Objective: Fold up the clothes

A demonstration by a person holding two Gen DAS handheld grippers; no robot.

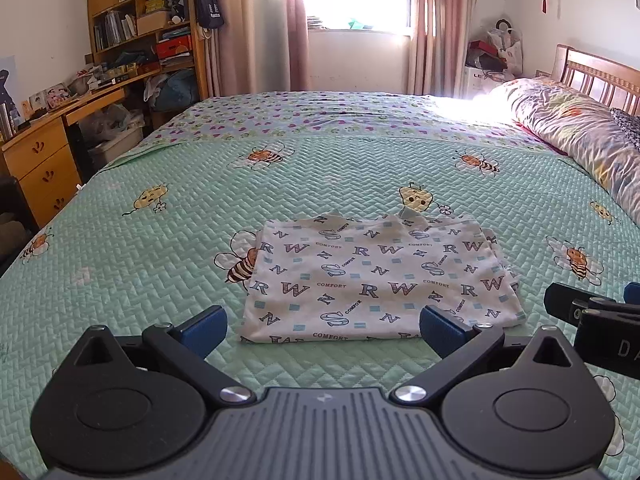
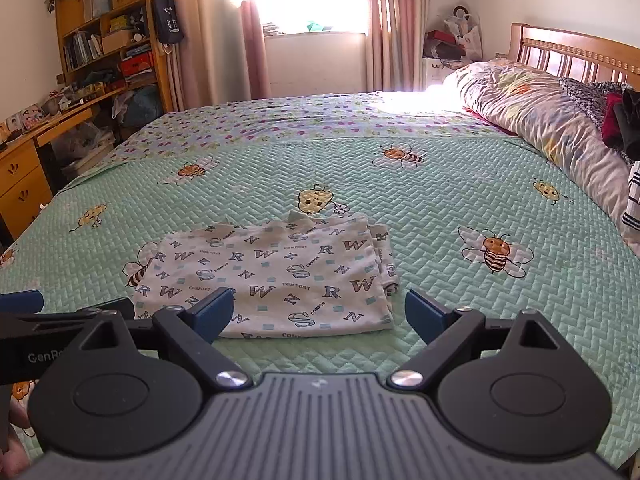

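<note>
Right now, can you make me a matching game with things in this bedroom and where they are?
Things:
1. folded letter-print garment
2. rolled floral quilt
3. dark hanging bag
4. left gripper

Places:
A. on the side of the wooden bookshelf
B. along the headboard
C. open, near the garment's front edge
D. flat in the middle of the bee bedspread

Pairs: 1-D, 2-B, 3-A, 4-C

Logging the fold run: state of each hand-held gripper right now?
Left hand-held gripper: open, holding nothing.
Right hand-held gripper: open, holding nothing.
</note>
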